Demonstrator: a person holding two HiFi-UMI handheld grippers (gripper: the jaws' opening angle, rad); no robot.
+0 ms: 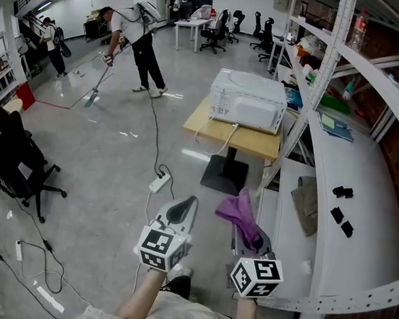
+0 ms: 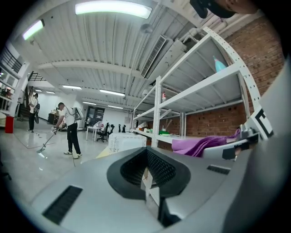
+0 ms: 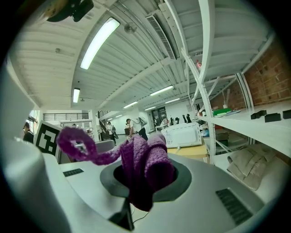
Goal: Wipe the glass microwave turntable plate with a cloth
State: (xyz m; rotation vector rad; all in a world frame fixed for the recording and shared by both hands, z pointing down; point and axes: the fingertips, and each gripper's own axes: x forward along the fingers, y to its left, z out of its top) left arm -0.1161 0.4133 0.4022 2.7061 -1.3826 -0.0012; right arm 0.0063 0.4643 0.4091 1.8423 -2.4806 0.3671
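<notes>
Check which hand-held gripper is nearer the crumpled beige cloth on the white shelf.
Right. The right hand-held gripper, holding a purple knitted cloth, is left of the beige cloth; the left hand-held gripper is farther left.

A big open workshop-cum-office hall: polished grey concrete floor (image 1: 98,148), tall white metal shelving racks (image 1: 362,167) against a red brick wall (image 1: 398,162), and black wheeled office chairs (image 1: 214,32). Long fluorescent strip lights (image 3: 97,43) hang under a ribbed ceiling. A white microwave oven (image 1: 248,101) sits on a light wooden desk (image 1: 255,141), with a white power strip (image 1: 159,182) on the floor.
</notes>
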